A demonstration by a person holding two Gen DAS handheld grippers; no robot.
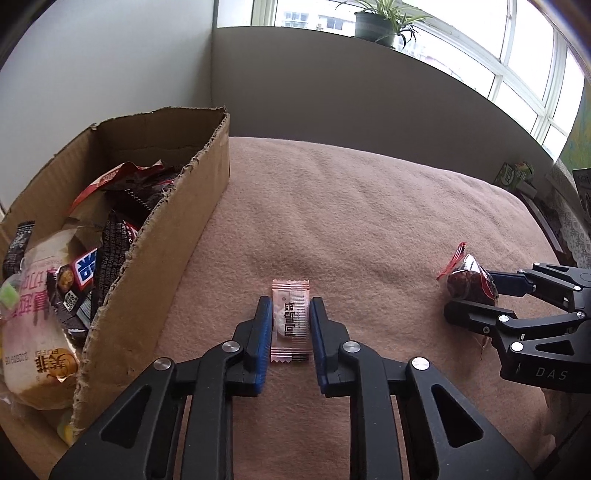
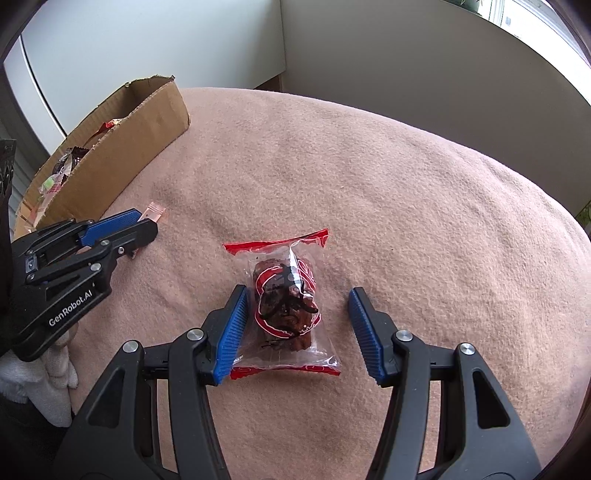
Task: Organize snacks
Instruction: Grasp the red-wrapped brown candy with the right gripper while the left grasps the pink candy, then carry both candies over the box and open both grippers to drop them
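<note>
A small pink-and-white candy packet (image 1: pixel 290 320) lies on the pink blanket between the blue pads of my left gripper (image 1: pixel 291 308); the pads are close on both sides of it, nearly touching. A clear red-edged packet with a dark brown snack (image 2: pixel 286 304) lies between the wide-open pads of my right gripper (image 2: pixel 297 295), its left side against the left pad. The same packet shows in the left wrist view (image 1: pixel 469 280), with the right gripper (image 1: pixel 469 295) around it. A cardboard box (image 1: pixel 155 236) full of snack packets stands at the left.
The pink blanket (image 1: pixel 369 206) covers the whole work surface. Grey walls stand behind it, with a window and a potted plant (image 1: pixel 380 22) above. Green boxes and clutter (image 1: pixel 517 175) sit at the far right edge. A white cloth (image 2: pixel 40 376) lies by the left gripper.
</note>
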